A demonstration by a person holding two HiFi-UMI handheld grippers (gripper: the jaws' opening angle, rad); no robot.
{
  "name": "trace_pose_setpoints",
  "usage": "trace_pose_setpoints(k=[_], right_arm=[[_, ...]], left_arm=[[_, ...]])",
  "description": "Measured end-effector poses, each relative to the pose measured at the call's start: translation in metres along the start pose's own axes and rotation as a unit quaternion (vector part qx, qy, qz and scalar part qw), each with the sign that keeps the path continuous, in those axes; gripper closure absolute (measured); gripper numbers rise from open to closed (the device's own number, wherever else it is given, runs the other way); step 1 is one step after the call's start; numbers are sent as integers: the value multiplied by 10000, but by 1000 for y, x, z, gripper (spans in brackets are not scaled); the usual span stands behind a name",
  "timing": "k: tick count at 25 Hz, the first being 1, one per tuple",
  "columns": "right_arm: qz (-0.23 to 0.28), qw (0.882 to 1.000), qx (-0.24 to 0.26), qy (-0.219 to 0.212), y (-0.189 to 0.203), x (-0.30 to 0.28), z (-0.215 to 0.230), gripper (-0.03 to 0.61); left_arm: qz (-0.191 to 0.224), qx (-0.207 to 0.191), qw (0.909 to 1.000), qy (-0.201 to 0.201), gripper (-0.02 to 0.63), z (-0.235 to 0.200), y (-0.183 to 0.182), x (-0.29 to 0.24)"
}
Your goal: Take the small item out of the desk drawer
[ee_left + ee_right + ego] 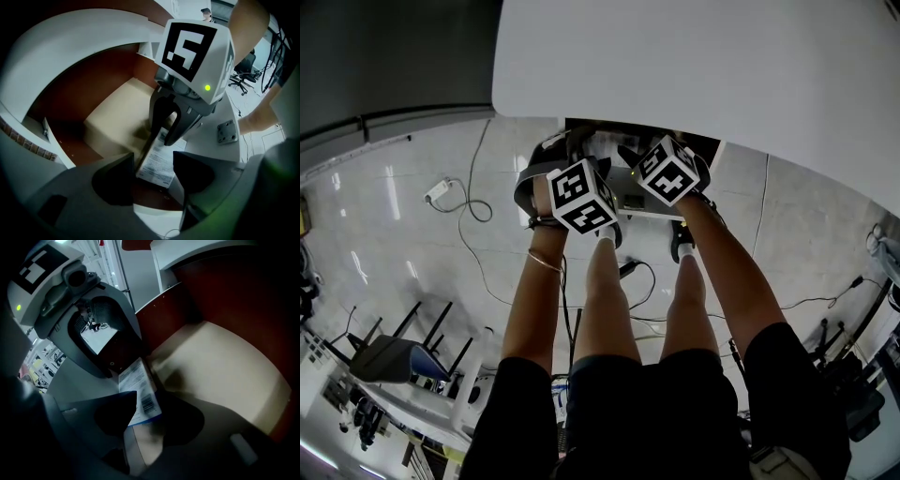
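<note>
- Reaching down into the open desk drawer [70, 98], the left gripper [153, 180] has its jaws spread apart. Nothing is clamped, and the near end of a small printed packet [157, 164] shows in the gap between them.
- The packet sits in the drawer near its front, against the reddish-brown side wall. It looks propped on an edge rather than lying flat on the pale drawer floor, but how steeply it leans is hard to tell.
- Its long axis runs from one gripper toward the other, so each has one end of it at its jaws. The barcode end [140, 390] faces the right gripper.
- The right gripper [150, 420] also stands released. Its jaws straddle the packet: one dark jaw overlaps the label's edge, the other is clear of it, and neither pad visibly presses.
- From the left gripper view, the right gripper's black jaws come down over the packet's far end. The right hand therefore looks at least as well placed as the left.
- My judgement is that the coming grasp depends on closing across the packet's thin faces, not along its length.
</note>
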State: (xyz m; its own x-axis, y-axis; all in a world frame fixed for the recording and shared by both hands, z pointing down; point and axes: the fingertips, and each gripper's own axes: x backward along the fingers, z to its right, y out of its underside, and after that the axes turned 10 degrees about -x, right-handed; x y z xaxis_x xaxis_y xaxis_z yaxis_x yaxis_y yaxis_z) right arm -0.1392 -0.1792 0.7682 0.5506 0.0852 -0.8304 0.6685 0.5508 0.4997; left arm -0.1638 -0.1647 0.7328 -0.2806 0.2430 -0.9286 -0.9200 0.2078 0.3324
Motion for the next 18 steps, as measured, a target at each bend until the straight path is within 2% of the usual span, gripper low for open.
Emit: trace_pose_setpoints(k=[9, 18], right_arm=[[52, 9999, 145, 6, -1, 3, -4, 419], [224, 9985, 488, 38, -6, 18, -14, 445]], left_arm=[[-6, -159, 9999, 52, 351, 0, -3, -3], [-235, -433, 9986, 166, 351, 6, -3, -7]])
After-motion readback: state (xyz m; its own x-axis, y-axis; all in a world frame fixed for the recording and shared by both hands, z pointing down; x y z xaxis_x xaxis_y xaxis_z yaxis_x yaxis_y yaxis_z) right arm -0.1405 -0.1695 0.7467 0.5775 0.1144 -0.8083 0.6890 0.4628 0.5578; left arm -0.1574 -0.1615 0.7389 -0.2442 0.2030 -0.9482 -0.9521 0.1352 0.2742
